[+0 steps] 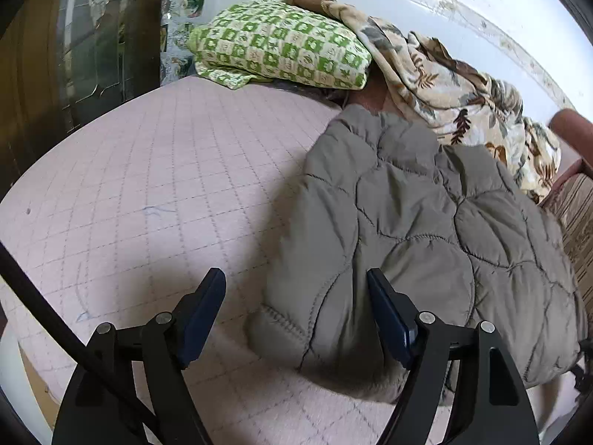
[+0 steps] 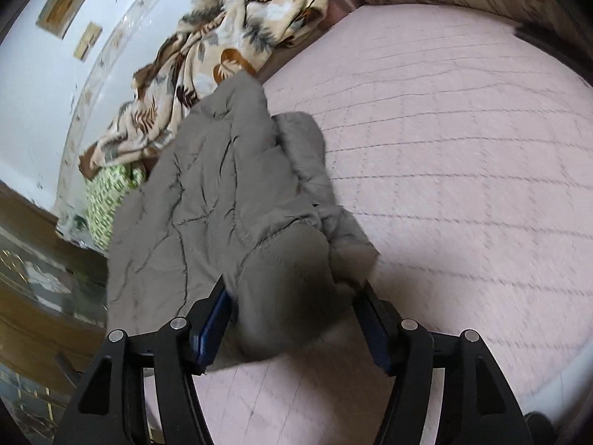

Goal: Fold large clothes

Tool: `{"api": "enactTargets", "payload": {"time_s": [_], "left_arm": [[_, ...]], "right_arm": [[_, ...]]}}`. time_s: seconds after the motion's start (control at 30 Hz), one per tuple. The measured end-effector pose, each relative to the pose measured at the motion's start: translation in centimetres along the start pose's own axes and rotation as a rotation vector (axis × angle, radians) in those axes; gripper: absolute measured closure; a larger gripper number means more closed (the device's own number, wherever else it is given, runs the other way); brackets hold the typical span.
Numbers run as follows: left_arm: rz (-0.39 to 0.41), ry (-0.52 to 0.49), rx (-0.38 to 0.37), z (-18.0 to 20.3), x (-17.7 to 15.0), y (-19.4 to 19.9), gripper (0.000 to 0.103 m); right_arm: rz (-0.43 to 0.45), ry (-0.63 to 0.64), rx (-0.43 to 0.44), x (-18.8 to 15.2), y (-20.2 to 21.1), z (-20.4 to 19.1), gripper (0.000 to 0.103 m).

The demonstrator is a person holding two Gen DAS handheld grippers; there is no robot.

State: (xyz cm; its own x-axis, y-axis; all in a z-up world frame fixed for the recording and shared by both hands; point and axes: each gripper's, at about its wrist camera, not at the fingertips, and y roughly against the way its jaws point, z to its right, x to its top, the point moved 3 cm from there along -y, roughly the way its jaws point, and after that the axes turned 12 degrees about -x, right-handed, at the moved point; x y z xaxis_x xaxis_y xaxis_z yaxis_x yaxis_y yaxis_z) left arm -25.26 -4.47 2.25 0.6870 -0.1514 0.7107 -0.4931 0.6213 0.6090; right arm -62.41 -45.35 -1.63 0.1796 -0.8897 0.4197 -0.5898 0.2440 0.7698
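A grey quilted jacket (image 1: 426,230) lies folded in a bundle on the pink checked bed sheet (image 1: 148,185). My left gripper (image 1: 296,289) is open just above the jacket's near left corner, holding nothing. In the right wrist view the jacket (image 2: 222,193) stretches away from me. My right gripper (image 2: 292,296) is open with its fingers on either side of the jacket's near end, which bulges between them; the fabric is not pinched.
A green patterned pillow (image 1: 281,48) and a crumpled floral blanket (image 1: 444,85) lie at the head of the bed by the white wall. A dark wooden cabinet (image 1: 55,55) stands at the left. Bare pink sheet (image 2: 463,167) spreads to the right of the jacket.
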Motion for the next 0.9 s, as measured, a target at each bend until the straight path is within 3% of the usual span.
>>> {"api": "enactTargets", "payload": {"time_s": [0.13,0.27,0.37,0.47,0.6,0.7,0.8,0.9], "left_arm": [[0.013,0.044,-0.005,-1.0,0.0,1.3,0.026],[0.118,0.064,0.104,-1.7,0.9,3.8,0.026],[0.205,-0.011,0.139,0.3,1.8,5.4,0.026],[0.246,-0.158,0.103,5.1,1.8,5.9,0.026],[0.212,-0.353,-0.006,13.0,0.2,4.4,0.026],[0.158,-0.423,-0.084,17.3,-0.5,2.5,0.026],[0.121,-0.469,-0.091,20.3,-0.9,0.0,0.026],[0.06,-0.472,-0.056,20.9,-1.6,-2.9,0.026]], "right_arm": [[0.045,-0.026,-0.02,-0.8,2.6,1.6,0.034],[0.171,0.006,-0.069,-0.6,5.4,1.3,0.034],[0.263,0.098,-0.09,-0.2,6.7,-1.2,0.034],[0.32,0.253,-0.121,-0.7,6.5,-5.6,0.034],[0.324,0.421,-0.133,-1.9,4.7,-10.7,0.034],[0.303,0.502,-0.135,-2.5,2.7,-14.1,0.034],[0.288,0.559,-0.15,-2.8,0.6,-16.5,0.033],[0.262,0.587,-0.175,-3.1,-1.5,-17.6,0.033]]}}
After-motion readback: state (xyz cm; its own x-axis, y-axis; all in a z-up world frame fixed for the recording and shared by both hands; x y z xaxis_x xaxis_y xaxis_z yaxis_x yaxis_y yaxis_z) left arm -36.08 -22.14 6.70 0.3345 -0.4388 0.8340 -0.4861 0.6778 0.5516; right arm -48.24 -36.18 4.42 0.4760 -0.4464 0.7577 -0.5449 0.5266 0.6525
